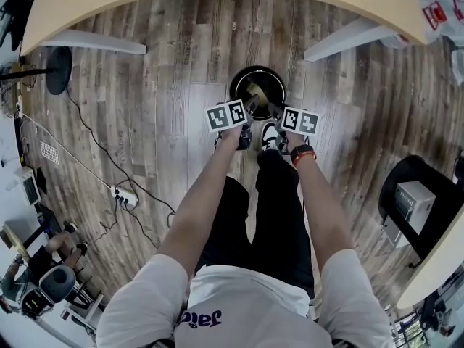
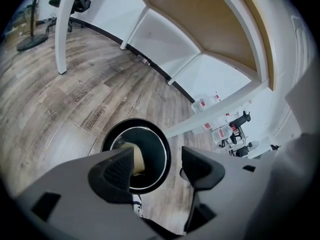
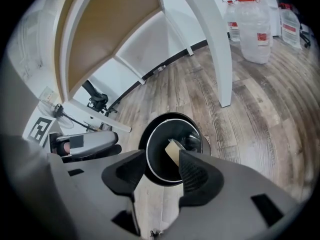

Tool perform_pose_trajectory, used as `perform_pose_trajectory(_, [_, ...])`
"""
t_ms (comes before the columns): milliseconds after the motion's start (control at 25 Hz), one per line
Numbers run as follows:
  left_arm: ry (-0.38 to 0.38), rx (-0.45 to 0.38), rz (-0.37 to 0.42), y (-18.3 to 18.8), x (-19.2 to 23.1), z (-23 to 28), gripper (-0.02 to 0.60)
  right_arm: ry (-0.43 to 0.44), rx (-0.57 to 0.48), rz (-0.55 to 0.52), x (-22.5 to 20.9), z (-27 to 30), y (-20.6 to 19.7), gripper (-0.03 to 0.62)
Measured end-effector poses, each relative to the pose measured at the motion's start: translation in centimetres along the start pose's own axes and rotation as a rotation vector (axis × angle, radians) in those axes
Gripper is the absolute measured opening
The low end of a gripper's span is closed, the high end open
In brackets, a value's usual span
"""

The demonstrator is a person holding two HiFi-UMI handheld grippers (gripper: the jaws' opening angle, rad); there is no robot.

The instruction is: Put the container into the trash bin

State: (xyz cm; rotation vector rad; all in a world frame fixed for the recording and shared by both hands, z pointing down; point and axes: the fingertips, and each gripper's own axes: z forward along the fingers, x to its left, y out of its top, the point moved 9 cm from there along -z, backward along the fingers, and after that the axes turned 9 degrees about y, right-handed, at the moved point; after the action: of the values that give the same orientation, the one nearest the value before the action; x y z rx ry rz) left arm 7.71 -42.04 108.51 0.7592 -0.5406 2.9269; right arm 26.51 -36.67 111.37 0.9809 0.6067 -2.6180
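Shirt (image 1: 246, 310) & dark trousers (image 1: 272, 216) sit closest in head view. Both forearms reach toward the trash bin (image 1: 234, 85), which stands on the wood floor (image 1: 167, 71).

L gripper (image 2: 157, 166) hangs just above the bin's near rim. Its jaws are wide apart w/ nothing btwn them, and I see only the bin mouth & floor thru the gap. R gripper (image 3: 162, 171) is right beside it over the same rim, jaws also spread & empty.

Container (image 3: 174, 151), tan, is already inside the bin. It's tilted, one corner up near the inner wall, clear of both grippers.

White table leg (image 3: 220, 49) stands on the far side of the bin. Water jugs (image 3: 255, 29) are further out past that leg, well apart from the bin. Power strip (image 1: 125, 196) w/ cable lies well apart from the bin, off to the L gripper's side.
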Motion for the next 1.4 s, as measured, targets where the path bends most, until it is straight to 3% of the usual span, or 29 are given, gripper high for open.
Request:
perform_pose_trajectory(280, [-0.003, -0.011, 0.073, 1.3, -4.6, -9.3, 0.288, -0.008, -0.01, -0.065, 7.0, -7.9, 1.3, 0.221])
perform_pose_trajectory(640, [-0.038, -0.105, 0.142, 2.4, -8.9, -24.7, 0.287, -0.031, -0.068, -0.174, 18.5, -20.0, 2.2, 0.229])
perform_pose_trajectory(840, [-0.044, -0.131, 0.186, 3.5, -11.4, -32.3, 0.287, -0.034, -0.107, -0.183, 24.5, -26.0, 2.7, 0.229])
perform_pose_trajectory(1200, [-0.055, -0.156, 0.213, 2.7, -15.4, -47.4, 0.287, -0.069, -0.16, -0.203, 34.7, -36.7, 0.7, 0.225])
perform_pose_trajectory(1400, [-0.075, -0.227, 0.298, 2.7, -17.0, -54.0, 0.267, -0.056, -0.234, -0.257, 39.6, -41.2, -0.2, 0.216])
